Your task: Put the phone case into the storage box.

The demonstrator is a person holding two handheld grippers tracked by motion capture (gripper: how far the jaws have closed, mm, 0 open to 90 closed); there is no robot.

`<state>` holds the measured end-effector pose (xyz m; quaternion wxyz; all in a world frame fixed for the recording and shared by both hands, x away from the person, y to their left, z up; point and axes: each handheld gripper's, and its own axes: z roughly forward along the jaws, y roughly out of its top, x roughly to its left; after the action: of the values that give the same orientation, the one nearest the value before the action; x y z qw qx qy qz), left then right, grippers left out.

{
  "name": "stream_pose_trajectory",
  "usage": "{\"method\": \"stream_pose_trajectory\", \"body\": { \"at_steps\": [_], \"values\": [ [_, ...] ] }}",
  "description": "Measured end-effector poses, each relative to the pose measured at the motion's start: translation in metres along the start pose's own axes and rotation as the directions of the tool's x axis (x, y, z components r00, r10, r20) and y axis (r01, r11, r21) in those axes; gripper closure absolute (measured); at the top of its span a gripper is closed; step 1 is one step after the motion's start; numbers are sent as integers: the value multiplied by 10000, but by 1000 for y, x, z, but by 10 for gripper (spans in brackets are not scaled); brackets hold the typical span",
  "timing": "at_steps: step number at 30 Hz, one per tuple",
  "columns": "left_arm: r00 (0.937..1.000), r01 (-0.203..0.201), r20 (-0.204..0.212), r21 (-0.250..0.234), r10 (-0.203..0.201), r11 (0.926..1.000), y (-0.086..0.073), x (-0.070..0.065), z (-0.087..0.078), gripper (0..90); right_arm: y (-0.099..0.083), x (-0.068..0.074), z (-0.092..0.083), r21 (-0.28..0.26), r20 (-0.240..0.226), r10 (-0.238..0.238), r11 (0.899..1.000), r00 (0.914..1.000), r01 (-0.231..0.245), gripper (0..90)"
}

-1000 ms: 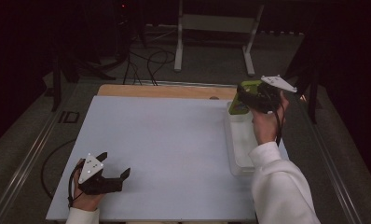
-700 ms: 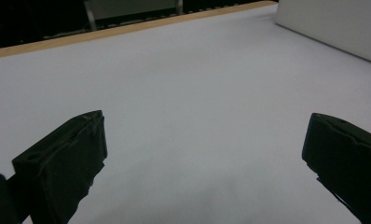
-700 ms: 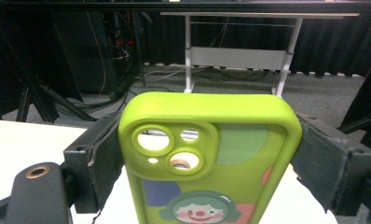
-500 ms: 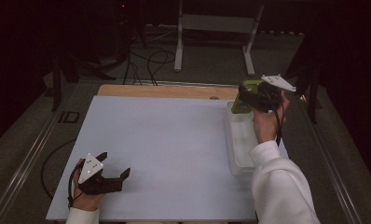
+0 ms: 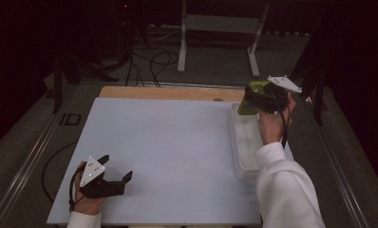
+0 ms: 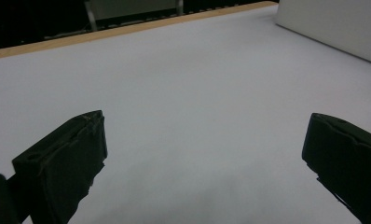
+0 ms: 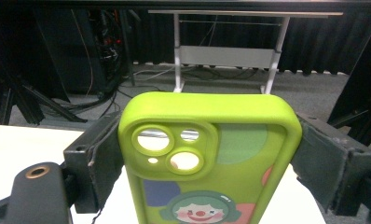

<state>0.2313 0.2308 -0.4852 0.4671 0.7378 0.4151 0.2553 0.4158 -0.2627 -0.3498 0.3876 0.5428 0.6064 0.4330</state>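
Right gripper (image 5: 253, 99) clamped on a green phone case (image 7: 207, 158) by its two long edges, held up over the far end of the clear bin (image 5: 246, 156), left gripper (image 5: 115, 172) low over the white table (image 5: 177, 142), jaws wide apart, nothing between them

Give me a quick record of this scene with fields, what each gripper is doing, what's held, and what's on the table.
held thing: green phone case, cartoon clown face on its back
right gripper: jaws clamped on the two long sides of the case, held up above the far end of the clear bin
left gripper: jaws wide apart, nothing between them, low over the near left of the table
table: white top, wooden strip along the far edge
clear bin: right side of the table, contents not discernible
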Motion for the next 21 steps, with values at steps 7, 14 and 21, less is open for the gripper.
{"method": "stream_pose_trajectory", "body": {
  "at_steps": [7,14,21],
  "values": [
    [10000,7,-1,10,-7,10000,0,0,0,3,-1,-3,4,30,160,18,10000,9999,-19,157],
    [10000,16,-1,3,-16,10000,0,0,1,3,-3,-7,8,102,346,94,9999,9994,-98,157],
    [10000,18,3,-1,-18,10000,0,0,1,3,-5,-11,13,194,536,198,9996,9984,-209,157]
  ]
}}
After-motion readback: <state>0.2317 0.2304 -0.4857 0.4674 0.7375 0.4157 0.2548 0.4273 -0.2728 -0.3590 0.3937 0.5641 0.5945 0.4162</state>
